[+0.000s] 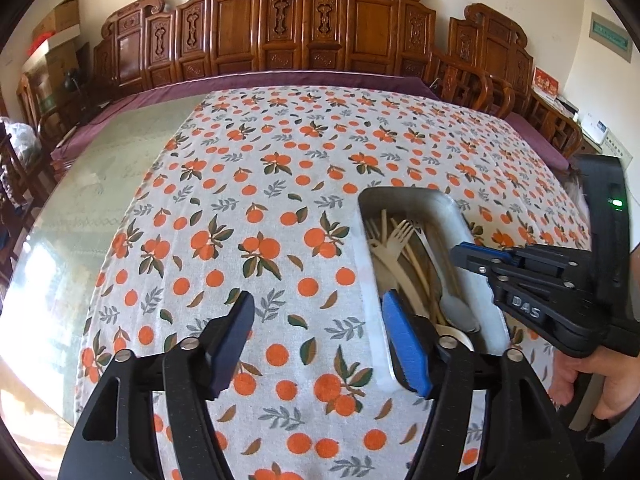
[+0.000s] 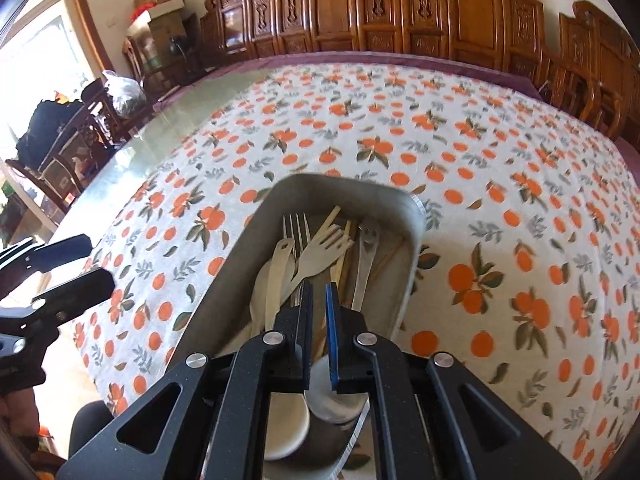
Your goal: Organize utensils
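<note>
Over the metal tray [image 2: 240, 248] of forks and spoons
Left gripper [image 1: 320, 344] spread wide, empty, above the tablecloth [image 1: 280, 168]; right gripper [image 2: 319, 312] closed, gripping nothing.

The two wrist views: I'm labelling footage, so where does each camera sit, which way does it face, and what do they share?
Left wrist view: on the left gripper, jaws open, facing down across the orange-print tablecloth; the right gripper and a hand show at right.
Right wrist view: on the right gripper, jaws nearly together, facing down into the grey metal tray over wooden forks; the left gripper shows at left.
Shared: the tray, tablecloth and carved wooden chairs.
</note>
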`<state>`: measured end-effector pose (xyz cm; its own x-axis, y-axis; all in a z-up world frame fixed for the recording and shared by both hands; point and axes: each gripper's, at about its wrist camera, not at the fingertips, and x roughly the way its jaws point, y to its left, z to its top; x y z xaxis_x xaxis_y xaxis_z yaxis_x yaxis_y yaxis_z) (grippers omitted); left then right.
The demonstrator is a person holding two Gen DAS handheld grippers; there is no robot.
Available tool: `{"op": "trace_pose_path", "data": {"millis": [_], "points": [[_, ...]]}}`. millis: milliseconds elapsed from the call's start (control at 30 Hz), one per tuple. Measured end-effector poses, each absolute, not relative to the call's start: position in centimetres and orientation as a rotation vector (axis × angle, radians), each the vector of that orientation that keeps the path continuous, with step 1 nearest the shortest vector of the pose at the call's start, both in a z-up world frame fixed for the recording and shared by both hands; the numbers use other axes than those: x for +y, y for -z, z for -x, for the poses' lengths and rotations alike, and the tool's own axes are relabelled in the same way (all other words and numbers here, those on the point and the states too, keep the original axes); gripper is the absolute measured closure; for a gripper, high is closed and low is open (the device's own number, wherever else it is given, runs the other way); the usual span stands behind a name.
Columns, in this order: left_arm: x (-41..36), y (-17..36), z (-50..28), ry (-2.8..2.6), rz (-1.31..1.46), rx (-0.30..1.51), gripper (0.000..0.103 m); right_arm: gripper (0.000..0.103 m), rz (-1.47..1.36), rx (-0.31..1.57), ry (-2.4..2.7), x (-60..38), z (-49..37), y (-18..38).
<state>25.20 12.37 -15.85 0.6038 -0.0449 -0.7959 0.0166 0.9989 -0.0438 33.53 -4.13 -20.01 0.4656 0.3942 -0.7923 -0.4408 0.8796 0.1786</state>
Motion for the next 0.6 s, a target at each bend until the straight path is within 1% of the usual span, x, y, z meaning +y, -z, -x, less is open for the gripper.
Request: {"op": "trace_pose_path", "data": {"millis": [67,133,233,300,333,367,400,433,467,500,533,600], "points": [[11.9,15.4,-24.9,0.035,0.038,0.913,0.032,0.095,0.067,0.931,-0.507,-5.1,-32.6,18.8],[11.3,14.9,-24.4,0.036,0.048,0.905,0.023,0.095,0.071,0.910,-0.502,-6.0,-31.7,17.6],[10.1,14.1,-23.7,0.036,0.049,0.894,0.016,0.095,0.066,0.869,-0.492,-7.5,-30.1,16.0],[9.1,13.3,-23.1,0.039,0.045,0.886,0.013,0.095,0.059,0.842,-0.485,-8.8,-28.8,14.9],[8.8,13.1,-22.8,0.040,0.044,0.883,0.011,0.093,0.055,0.833,-0.481,-9.2,-28.3,14.5],[8.3,12.7,-22.5,0.045,0.042,0.879,0.010,0.085,0.051,0.823,-0.474,-9.9,-27.8,14.1],[7.9,12.4,-22.1,0.047,0.039,0.873,0.009,0.071,0.046,0.806,-0.459,-10.7,-27.0,13.6],[7.4,12.1,-21.7,0.048,0.035,0.867,0.008,0.063,0.042,0.794,-0.448,-11.3,-26.5,13.2],[7.0,11.8,-21.3,0.050,0.030,0.861,0.008,0.049,0.036,0.781,-0.436,-11.9,-26.0,12.8],[6.4,11.4,-20.9,0.053,0.022,0.855,0.008,0.040,0.030,0.768,-0.425,-12.6,-25.5,12.4],[6.0,11.1,-20.5,0.050,0.015,0.849,0.008,0.037,0.020,0.755,-0.415,-13.4,-24.8,12.0],[4.9,10.6,-19.7,0.048,0.001,0.838,0.008,0.025,0.006,0.742,-0.400,-14.6,-23.8,11.3]]}}
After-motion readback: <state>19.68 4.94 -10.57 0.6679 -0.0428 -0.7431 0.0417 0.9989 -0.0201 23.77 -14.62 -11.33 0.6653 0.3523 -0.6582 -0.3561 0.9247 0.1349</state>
